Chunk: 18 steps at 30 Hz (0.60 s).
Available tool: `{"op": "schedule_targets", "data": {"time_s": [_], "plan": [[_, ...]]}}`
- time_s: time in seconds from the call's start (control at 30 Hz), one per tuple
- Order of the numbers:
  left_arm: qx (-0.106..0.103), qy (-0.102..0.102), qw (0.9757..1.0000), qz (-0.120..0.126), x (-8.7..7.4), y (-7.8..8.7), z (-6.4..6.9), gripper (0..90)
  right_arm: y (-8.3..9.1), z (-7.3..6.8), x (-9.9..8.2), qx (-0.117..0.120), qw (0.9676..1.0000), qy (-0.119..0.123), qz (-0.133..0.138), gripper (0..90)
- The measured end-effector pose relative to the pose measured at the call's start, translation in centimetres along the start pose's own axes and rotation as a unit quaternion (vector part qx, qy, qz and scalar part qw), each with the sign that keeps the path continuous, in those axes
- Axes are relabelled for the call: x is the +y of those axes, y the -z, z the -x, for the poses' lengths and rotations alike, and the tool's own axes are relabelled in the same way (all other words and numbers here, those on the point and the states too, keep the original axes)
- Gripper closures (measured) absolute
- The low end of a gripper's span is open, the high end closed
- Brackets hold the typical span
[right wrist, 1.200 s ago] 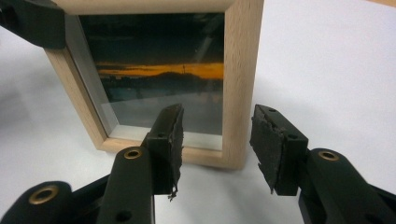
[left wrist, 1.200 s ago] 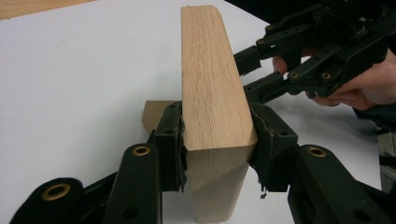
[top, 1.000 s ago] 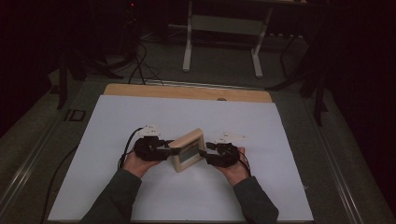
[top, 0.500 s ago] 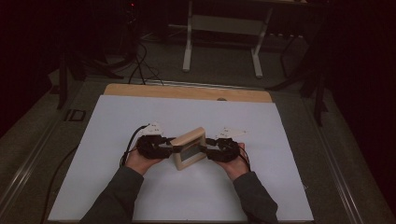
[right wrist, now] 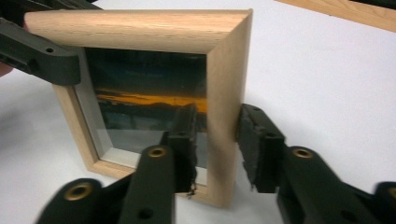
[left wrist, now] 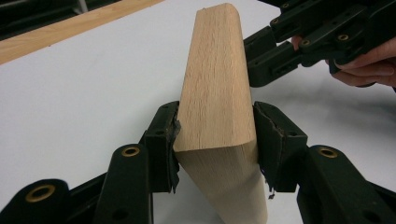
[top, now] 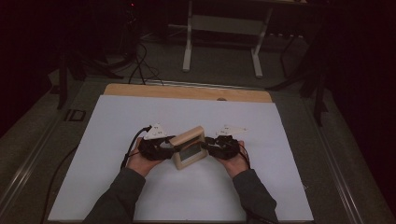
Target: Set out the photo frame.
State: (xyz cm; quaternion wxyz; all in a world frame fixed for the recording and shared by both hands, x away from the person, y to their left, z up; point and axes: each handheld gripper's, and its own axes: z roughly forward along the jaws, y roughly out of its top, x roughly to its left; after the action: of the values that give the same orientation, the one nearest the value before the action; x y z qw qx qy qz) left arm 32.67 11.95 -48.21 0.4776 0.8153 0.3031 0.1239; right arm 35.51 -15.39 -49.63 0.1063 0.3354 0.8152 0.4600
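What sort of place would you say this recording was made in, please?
Probably a lab or recording workspace: a white-covered table under a fixed camera, a metal stand and loose cables on the dark floor, and handheld grippers clamping a framed picture.

A light wooden picture frame (top: 188, 148) holding a sunset photo stands tilted on the white table (top: 116, 116).

Both grippers are black plastic with brass-coloured rivets behind the jaws. The left gripper (left wrist: 215, 140) has dark, frayed pads inside its jaws; so has the right gripper (right wrist: 215, 140). Pale three-cornered plates top them, black cables trail behind, and the sleeves (top: 116, 198) are dark grey.
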Motion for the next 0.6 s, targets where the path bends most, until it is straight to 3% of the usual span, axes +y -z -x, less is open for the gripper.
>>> {"op": "schedule_targets", "data": {"time_s": [0.07,0.2,0.43,0.6], "plan": [[0.001,-0.001,1.0000,0.000,0.01,-0.02,0.00,54.3,0.05,0.04,-0.04,-0.007,1.0000,0.000,0.000,73.3],[-0.002,0.000,1.0000,0.002,-0.02,-0.04,-0.10,54.5,0.07,-0.05,-0.19,-0.011,0.9999,-0.001,0.003,73.8],[-0.007,0.005,1.0000,0.003,-0.05,-0.05,-0.28,54.9,-0.23,-0.22,-0.14,-0.019,0.9998,0.004,-0.001,68.9],[-0.013,0.005,0.9999,0.005,-0.07,-0.04,-0.42,55.2,-0.19,-0.33,-0.19,-0.025,0.9997,0.003,-0.003,74.1]]}}
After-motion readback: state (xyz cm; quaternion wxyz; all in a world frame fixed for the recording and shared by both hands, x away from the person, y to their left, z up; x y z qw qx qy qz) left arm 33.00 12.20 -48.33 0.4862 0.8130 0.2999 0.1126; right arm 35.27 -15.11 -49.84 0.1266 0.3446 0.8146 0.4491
